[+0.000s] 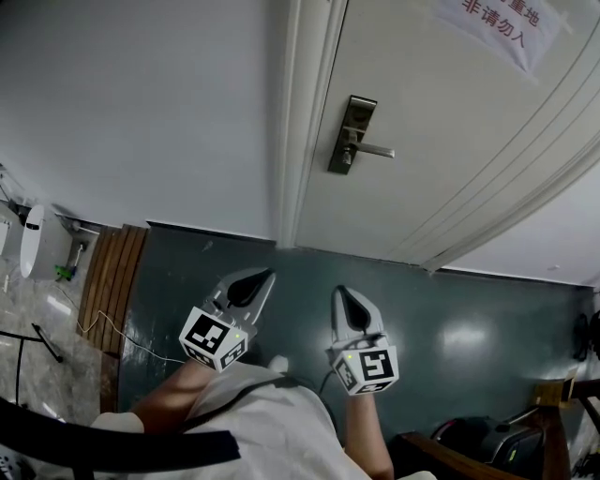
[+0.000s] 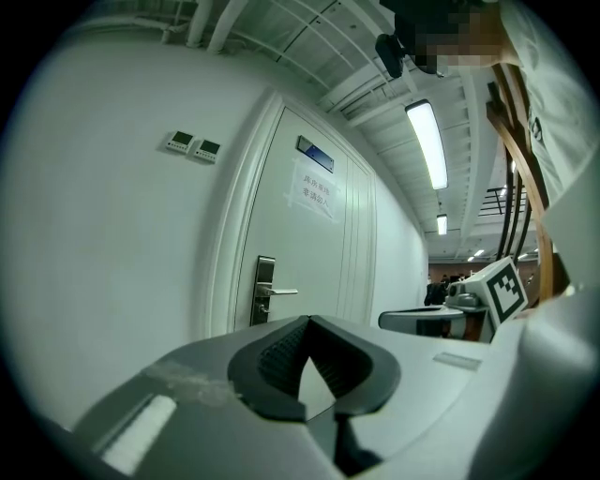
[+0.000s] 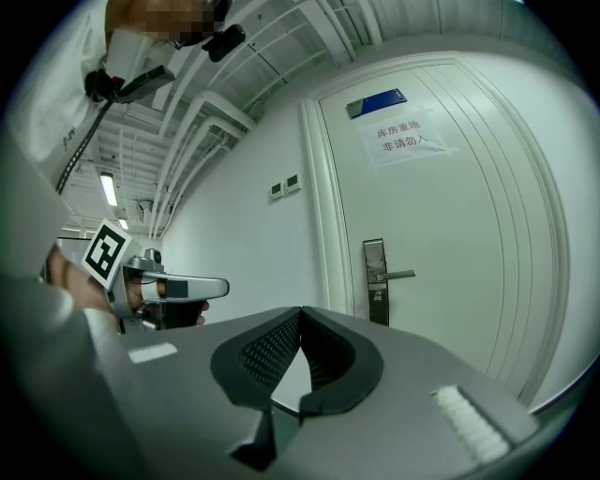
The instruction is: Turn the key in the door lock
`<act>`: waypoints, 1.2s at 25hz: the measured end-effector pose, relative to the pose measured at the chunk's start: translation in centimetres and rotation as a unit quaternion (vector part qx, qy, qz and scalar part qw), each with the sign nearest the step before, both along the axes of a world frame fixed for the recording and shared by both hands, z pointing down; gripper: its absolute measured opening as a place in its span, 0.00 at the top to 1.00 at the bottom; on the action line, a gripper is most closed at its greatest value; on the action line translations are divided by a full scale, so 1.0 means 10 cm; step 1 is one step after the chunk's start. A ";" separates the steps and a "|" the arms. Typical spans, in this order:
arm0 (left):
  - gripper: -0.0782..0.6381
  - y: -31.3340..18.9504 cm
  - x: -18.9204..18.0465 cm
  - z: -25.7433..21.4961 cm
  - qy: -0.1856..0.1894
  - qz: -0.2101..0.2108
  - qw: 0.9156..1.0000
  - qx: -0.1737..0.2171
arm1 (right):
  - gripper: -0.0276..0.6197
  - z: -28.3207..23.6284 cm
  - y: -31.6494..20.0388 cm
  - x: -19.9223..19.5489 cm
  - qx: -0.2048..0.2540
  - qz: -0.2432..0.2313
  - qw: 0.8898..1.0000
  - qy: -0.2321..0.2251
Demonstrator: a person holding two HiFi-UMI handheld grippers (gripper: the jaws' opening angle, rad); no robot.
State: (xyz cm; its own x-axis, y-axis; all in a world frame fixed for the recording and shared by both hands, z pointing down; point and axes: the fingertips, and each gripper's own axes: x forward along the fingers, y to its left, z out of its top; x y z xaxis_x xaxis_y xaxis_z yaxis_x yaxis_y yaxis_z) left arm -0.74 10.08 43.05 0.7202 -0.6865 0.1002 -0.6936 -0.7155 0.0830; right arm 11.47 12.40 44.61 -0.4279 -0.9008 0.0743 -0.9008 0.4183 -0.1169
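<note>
at your far left the pale wall [image 1: 141,103] runs down to a strip of wooden slats [image 1: 111,281]; none of it matters for this job. your left gripper [image 1: 261,277] hangs low over the dark floor [image 1: 469,328], pointing toward the door frame [image 1: 291,122]. its own view shows the jaws closed tip to tip with nothing between them. just right of the frame, on the white door [image 1: 441,187], sits the lock plate [image 1: 352,134], with its lever handle [image 1: 375,150] sticking out to the right. the keyhole should be under that lever, but it's too small from here to tell whether a key is already in it. your right gripper [image 1: 340,292] is beside the left one and apart from it, also closed and empty, aimed roughly level at the door. further right a paper notice [image 1: 497,23] is taped high on the door. both grippers are well apart from the lock, so i judge you're on the approach, with no turning begun. next you'd need to close in on the plate, bring one gripper up to the spot below the lever, part its jaws, and pinch the key head squarely before you twist. check first that the key is there.
</note>
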 end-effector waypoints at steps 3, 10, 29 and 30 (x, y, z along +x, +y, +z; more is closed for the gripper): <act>0.89 0.02 -0.04 0.04 -0.003 -0.010 1.000 -0.004 | 0.94 0.03 -0.02 0.02 -0.003 -0.004 1.000 0.000; 0.88 -0.10 -0.09 0.07 -0.004 -0.019 1.000 -0.007 | 0.94 0.08 -0.14 -0.01 -0.008 -0.010 1.000 -0.003; 0.88 -1.24 -0.14 0.03 0.003 0.023 1.000 -0.008 | 0.94 0.04 -1.15 -0.16 -0.020 0.011 1.000 0.016; 0.88 -1.31 -0.15 0.03 0.003 0.026 1.000 -0.009 | 0.94 0.04 -1.21 -0.18 -0.021 0.015 1.000 0.017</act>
